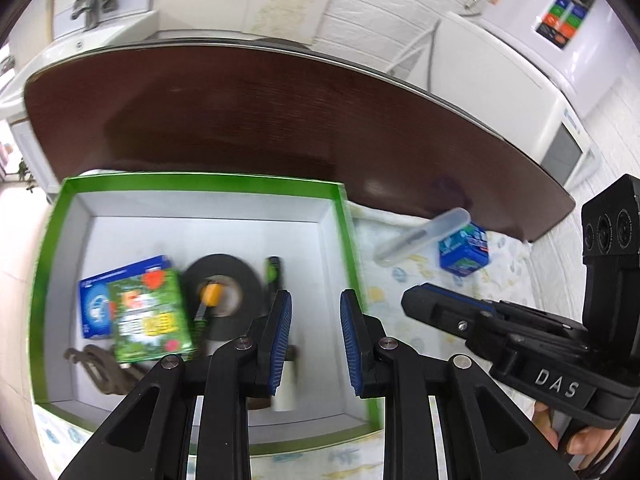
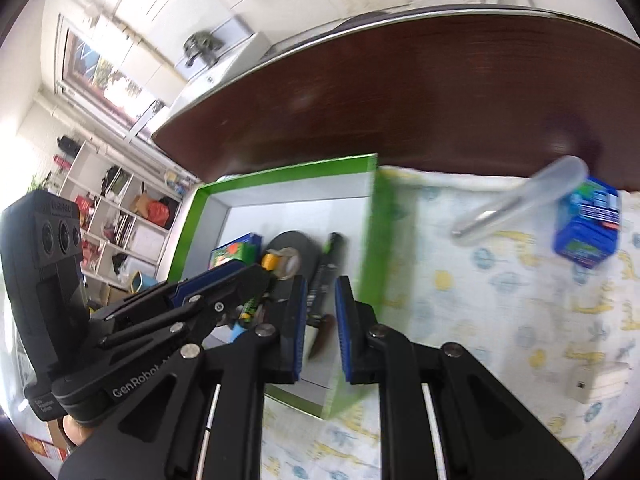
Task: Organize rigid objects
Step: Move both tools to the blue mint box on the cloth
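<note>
Both claws hover parted and empty: left gripper (image 1: 316, 328) over the green-rimmed box (image 1: 200, 179), right gripper (image 2: 322, 324) at its right wall. Outside on the patterned cloth (image 2: 500, 320), a clear plastic tube (image 2: 520, 200) leans against a blue carton (image 2: 586, 224).

A dark brown wooden table (image 1: 280, 120) with a thin metal edge fills the middle. A patterned cloth (image 2: 500, 320) with yellow and blue prints covers its near part. At 11 o'clock in the left view stands a white sink (image 1: 80, 46) with a metal faucet (image 1: 94, 4). At 2 o'clock is a white appliance (image 1: 520, 68), perhaps a washing machine. The wall (image 1: 380, 0) is white brick. In the right view, a bright window (image 2: 100, 72) is at 10 o'clock, and white open shelves (image 2: 120, 216) at 9 o'clock.
</note>
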`<action>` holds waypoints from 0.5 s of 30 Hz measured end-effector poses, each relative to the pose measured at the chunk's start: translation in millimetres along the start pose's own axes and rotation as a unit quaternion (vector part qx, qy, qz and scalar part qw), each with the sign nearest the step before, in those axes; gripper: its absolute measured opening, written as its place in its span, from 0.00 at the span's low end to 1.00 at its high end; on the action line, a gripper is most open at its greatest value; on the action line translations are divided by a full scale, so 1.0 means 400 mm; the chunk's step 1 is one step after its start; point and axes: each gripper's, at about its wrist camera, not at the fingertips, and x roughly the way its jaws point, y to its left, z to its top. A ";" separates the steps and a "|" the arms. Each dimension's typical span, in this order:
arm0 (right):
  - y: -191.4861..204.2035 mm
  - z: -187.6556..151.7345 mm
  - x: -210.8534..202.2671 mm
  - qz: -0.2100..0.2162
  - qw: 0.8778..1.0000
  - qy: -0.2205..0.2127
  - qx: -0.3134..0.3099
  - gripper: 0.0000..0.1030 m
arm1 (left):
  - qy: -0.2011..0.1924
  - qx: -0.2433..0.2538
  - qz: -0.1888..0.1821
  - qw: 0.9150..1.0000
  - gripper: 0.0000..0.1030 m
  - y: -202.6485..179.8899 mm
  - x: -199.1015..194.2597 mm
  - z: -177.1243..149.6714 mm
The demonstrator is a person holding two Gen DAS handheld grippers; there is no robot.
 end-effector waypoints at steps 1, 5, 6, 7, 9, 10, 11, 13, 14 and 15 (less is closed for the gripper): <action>-0.025 -0.001 -0.015 -0.003 1.000 -0.005 0.007 0.15 | 0.003 0.007 -0.003 1.000 0.23 -0.023 0.010 0.000; -0.135 -0.009 -0.079 -0.014 0.999 -0.026 0.043 0.15 | 0.020 0.033 -0.019 0.999 0.23 -0.128 0.062 0.010; -0.163 -0.012 -0.094 -0.016 0.998 -0.030 0.052 0.15 | 0.024 0.040 -0.024 0.999 0.23 -0.156 0.077 0.013; -0.193 -0.015 -0.108 -0.018 0.997 -0.034 0.061 0.15 | 0.030 0.047 -0.031 0.998 0.23 -0.186 0.095 0.016; -0.247 -0.019 -0.134 -0.022 0.996 -0.041 0.078 0.15 | 0.040 0.054 -0.042 0.997 0.23 -0.232 0.124 0.023; -0.274 -0.021 -0.146 -0.024 0.995 -0.045 0.088 0.15 | 0.044 0.058 -0.047 0.996 0.23 -0.257 0.141 0.027; -0.302 -0.020 -0.157 -0.026 0.994 -0.049 0.097 0.15 | 0.048 0.062 -0.051 0.996 0.23 -0.280 0.158 0.032; -0.355 -0.020 -0.175 -0.030 0.991 -0.058 0.117 0.15 | 0.055 0.070 -0.063 0.994 0.23 -0.326 0.191 0.042; -0.383 -0.021 -0.184 -0.031 0.989 -0.064 0.128 0.15 | 0.058 0.071 -0.067 0.994 0.23 -0.340 0.205 0.046; -0.404 -0.021 -0.190 -0.031 0.988 -0.067 0.135 0.15 | 0.061 0.071 -0.071 0.993 0.23 -0.355 0.222 0.052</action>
